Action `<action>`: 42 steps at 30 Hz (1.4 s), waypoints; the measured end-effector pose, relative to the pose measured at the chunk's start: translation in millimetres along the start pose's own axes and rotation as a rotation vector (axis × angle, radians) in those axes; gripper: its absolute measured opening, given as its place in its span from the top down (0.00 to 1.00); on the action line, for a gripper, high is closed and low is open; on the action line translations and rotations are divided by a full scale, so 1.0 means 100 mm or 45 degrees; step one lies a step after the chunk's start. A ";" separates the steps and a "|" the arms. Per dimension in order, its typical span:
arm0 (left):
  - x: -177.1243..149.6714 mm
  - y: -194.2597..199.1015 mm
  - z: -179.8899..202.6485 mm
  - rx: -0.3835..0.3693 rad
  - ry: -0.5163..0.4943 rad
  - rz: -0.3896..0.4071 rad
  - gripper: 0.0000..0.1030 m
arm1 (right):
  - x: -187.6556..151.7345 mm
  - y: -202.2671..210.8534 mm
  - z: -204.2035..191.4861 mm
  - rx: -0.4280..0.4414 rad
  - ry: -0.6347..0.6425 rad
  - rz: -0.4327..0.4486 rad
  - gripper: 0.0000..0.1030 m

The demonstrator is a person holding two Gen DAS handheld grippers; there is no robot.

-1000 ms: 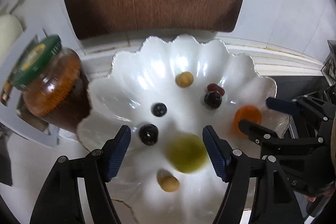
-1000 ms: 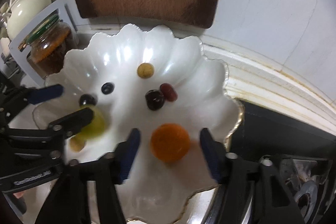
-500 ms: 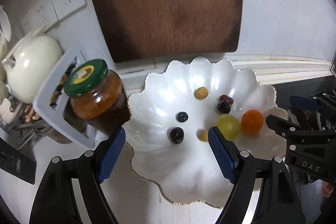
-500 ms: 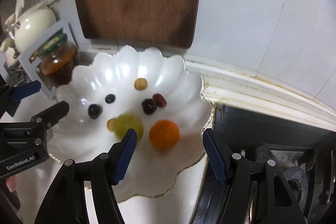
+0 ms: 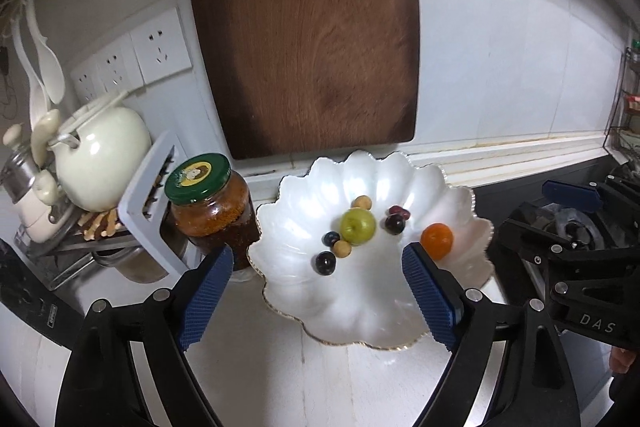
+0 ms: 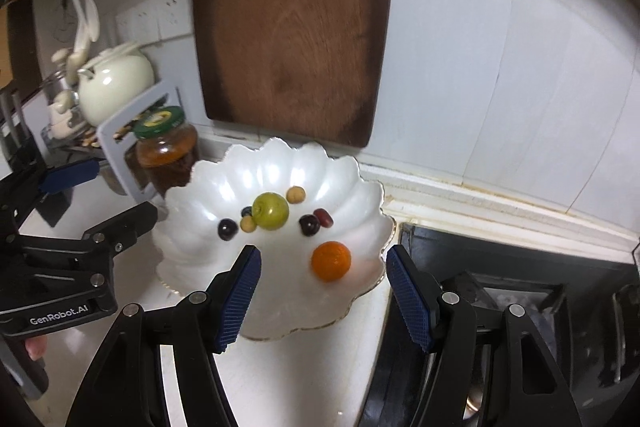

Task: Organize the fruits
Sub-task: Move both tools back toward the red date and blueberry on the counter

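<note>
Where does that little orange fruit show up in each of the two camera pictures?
Left wrist view: the orange fruit lies right of centre, at the white scalloped dish's right side.
Right wrist view: it lies near the middle, low in the dish.
Shared landmark: the green fruit lies to its upper left in both.

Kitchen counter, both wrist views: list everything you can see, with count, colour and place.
Scalloped dish: one, white, on the counter.
Orange fruit: one, near the dish's right rim.
Green fruit: one, mid-dish.
Dark round fruits: three, around the green one.
Tan fruits: two, mid-dish.
Red fruit: one, beside a dark one.
Jar: one, green lid, left of dish.
Cutting board: one, brown, against the wall.
Teapot: one, cream, far left.
Stove: black, right.
Left tongs: open, empty.
Right tongs: open, empty.
</note>
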State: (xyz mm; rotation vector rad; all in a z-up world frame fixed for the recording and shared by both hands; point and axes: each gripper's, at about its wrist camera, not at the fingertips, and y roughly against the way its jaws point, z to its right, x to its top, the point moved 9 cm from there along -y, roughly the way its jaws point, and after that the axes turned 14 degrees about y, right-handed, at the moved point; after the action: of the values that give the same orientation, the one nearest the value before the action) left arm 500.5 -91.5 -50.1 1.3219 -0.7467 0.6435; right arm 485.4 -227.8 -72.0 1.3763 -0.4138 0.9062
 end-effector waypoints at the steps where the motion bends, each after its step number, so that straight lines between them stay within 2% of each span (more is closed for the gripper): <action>1: 0.00 0.05 -0.01 -0.003 0.006 0.006 0.15 | 0.00 0.05 -0.02 -0.002 0.004 0.011 0.36; 6: -0.06 0.33 -0.02 0.006 -0.003 0.031 0.15 | -0.02 0.33 -0.07 -0.013 0.013 0.058 0.36; 13: -0.20 0.62 0.03 -0.027 -0.046 0.054 0.15 | -0.13 0.63 -0.13 -0.016 0.024 0.097 0.36; 25: -0.50 0.95 0.11 -0.054 -0.072 0.057 0.14 | -0.44 0.95 -0.24 0.006 0.010 0.100 0.36; 42: -1.05 1.06 0.09 -0.067 -0.134 -0.063 0.14 | -0.97 1.04 -0.54 0.095 -0.029 0.017 0.36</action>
State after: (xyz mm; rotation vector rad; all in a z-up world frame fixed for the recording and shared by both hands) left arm 351.6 -84.8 -67.7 1.3289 -0.8082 0.5147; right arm 334.5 -212.6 -84.9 1.4546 -0.4105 0.9257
